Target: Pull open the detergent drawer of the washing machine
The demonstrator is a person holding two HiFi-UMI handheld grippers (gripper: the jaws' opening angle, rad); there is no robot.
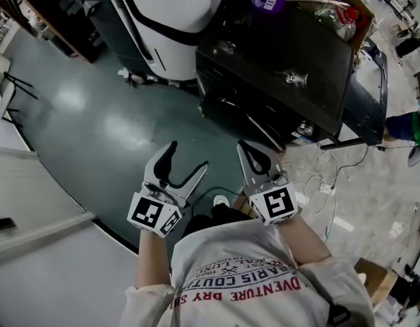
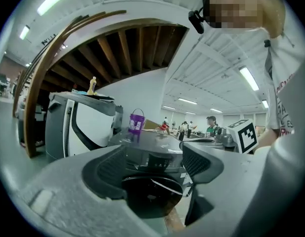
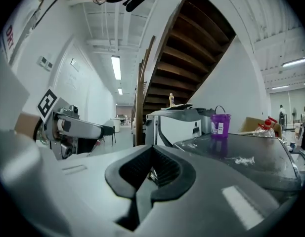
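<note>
Left hand-held gripper gapes wide, right hand-held gripper pinched together empty, both short of the black washing machine.

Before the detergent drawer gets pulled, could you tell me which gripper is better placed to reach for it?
Probably the left. The left gripper has its jaws apart, with the front of the washing machine framed between them; the right gripper has its jaws shut and would need opening first.

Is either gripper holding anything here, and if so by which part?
Nothing is held. The left gripper is open and empty; the right gripper is shut on nothing. Neither touches the black washing machine.
</note>
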